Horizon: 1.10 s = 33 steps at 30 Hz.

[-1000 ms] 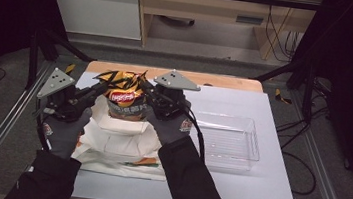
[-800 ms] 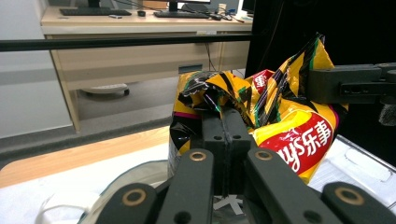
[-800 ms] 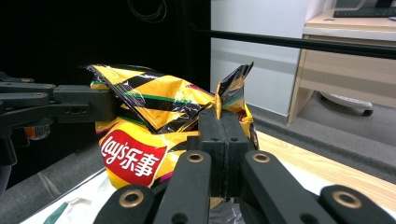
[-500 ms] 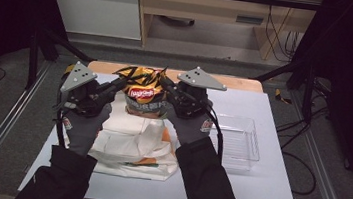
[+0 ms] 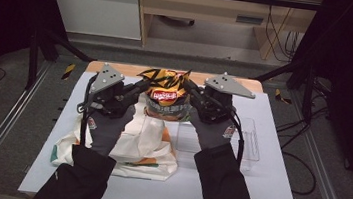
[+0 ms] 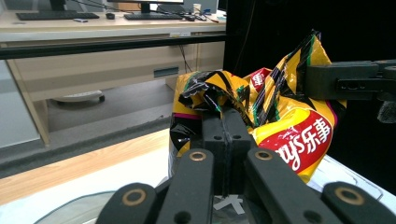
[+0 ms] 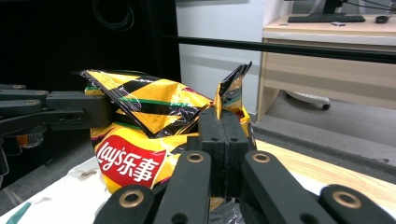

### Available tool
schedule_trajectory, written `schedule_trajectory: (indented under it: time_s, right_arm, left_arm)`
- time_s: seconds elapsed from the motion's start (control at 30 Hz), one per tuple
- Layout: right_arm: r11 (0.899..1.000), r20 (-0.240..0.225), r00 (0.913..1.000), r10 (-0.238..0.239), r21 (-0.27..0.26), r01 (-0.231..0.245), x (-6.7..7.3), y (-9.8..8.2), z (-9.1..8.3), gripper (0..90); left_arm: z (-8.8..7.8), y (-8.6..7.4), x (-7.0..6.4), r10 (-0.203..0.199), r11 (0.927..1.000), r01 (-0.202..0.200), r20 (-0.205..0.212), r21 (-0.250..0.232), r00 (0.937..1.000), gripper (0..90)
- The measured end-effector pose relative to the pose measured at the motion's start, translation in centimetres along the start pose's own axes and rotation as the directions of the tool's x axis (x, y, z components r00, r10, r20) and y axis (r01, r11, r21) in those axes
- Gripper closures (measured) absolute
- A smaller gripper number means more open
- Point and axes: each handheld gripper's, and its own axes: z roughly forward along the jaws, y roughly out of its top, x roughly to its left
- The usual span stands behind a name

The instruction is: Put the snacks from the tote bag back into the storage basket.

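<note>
While the two gloved hands are reaching in from the bottom of the high view, a yellow-and-black chip bag [image 5: 166, 94] is hanging between them in the upper middle of the frame, above the far part of the white worktop [image 5: 265, 190]. The left gripper [image 5: 135, 91] is sitting to the left of the bag, and its fingers [image 6: 223, 135] are pressing together on the crumpled top edge of the bag; in the left gripper view that pinch is sitting at the centre of the frame, with the red logo panel of the bag to the lower right of it. The right gripper [image 5: 191, 92] is sitting to the right of the bag, and its fingers [image 7: 223, 140] are likewise pressing together on the foil, pinching the bag's upper edge; in the right gripper view the torn, upright corner of the bag is rising just above the pinch at the centre, and the logo is lying to the lower left.

Under the bag, a white cloth bag [image 5: 134, 147] with green and orange print is lying flat in the lower middle of the high view. A clear plastic tray [image 5: 252, 148] is resting on the worktop just right of centre, partly behind the right forearm. A pale wooden desk [image 5: 215, 11] is standing across the top of the frame.
</note>
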Motion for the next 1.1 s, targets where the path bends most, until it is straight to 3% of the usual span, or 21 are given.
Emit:
schedule_trajectory:
  time_s: [0.47,1.1]
  right_arm:
    - [1.000,0.063,0.9978,0.020,-0.012,-0.020,-3.3,-0.8,-2.9,90.0]
    - [0.999,0.128,0.9910,0.039,-0.011,-0.038,-6.8,-2.1,-5.2,90.0]
  left_arm:
    - [3.0,-0.1,-3.2,0.009,0.9999,-0.009,0.056,0.007,0.9984,90.0]
    - [6.5,-0.8,-6.1,0.009,0.9997,-0.011,0.113,0.020,0.9935,90.0]
